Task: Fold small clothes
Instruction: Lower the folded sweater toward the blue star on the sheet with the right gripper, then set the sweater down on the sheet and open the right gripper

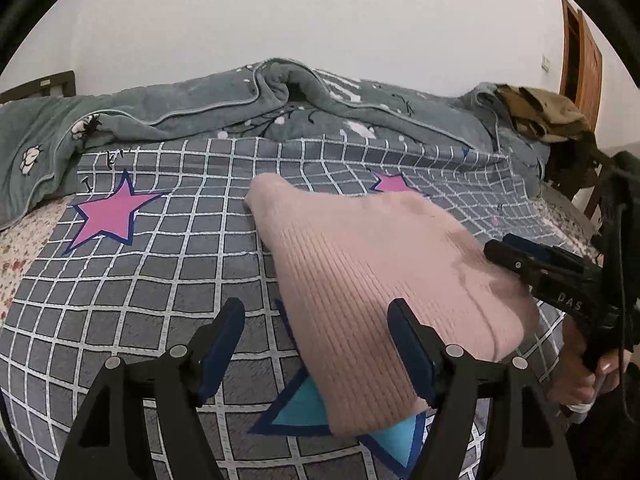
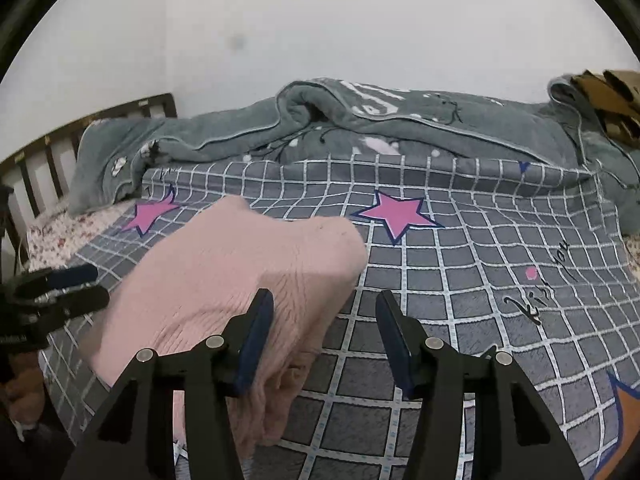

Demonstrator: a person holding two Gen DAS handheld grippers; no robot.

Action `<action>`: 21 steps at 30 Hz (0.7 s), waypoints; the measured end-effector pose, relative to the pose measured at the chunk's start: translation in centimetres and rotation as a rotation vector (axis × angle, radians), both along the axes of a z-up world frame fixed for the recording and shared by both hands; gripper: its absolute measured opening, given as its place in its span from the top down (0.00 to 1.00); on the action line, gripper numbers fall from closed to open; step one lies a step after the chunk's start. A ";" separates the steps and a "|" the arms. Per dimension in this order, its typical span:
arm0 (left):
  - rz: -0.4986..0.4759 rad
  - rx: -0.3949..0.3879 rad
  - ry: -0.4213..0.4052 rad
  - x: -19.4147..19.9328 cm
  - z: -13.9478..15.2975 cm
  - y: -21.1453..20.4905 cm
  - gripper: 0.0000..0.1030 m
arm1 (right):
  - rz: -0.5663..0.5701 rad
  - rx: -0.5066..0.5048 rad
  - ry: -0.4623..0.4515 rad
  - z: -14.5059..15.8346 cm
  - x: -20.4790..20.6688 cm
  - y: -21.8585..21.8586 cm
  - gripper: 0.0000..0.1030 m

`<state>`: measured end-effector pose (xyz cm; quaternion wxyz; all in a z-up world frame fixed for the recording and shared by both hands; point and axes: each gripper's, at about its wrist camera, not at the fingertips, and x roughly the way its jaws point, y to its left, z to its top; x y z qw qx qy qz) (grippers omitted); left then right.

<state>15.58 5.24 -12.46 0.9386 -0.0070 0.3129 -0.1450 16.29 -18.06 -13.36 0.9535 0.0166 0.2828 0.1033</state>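
A pink ribbed knit garment (image 1: 360, 272) lies folded in a thick stack on the grey checked bedspread (image 1: 160, 264); it also shows in the right wrist view (image 2: 224, 280). My left gripper (image 1: 316, 312) is open and empty, its right finger over the garment's near left edge. My right gripper (image 2: 325, 304) is open and empty, its left finger over the garment's near right corner. In the left wrist view the right gripper (image 1: 520, 258) reaches in from the right beside the garment. In the right wrist view the left gripper (image 2: 80, 284) shows at the left edge.
A rumpled grey-green quilt (image 1: 200, 116) lies along the far side of the bed against the white wall. Brown clothing (image 1: 536, 112) sits at the far right. A wooden headboard (image 2: 60, 140) stands at the left. A flowered sheet (image 1: 20, 248) shows at the bed's left edge.
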 end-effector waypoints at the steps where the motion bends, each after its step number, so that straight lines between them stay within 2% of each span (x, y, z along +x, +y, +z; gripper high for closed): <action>1: 0.002 0.005 0.005 0.1 -0.1 -0.2 0.30 | -0.003 0.015 0.020 -0.2 0.1 -0.2 0.50; 3: -0.001 0.005 0.007 0.3 -0.1 -0.5 0.30 | -0.009 0.005 0.041 -0.6 0.1 -0.1 0.53; 6: 0.015 -0.001 0.008 0.5 0.1 -0.6 0.30 | -0.021 -0.048 0.023 -0.7 -0.1 0.3 0.54; 21: 0.102 -0.086 0.056 2.3 -0.3 0.3 0.29 | -0.011 -0.029 0.030 -0.7 -0.1 -0.2 0.54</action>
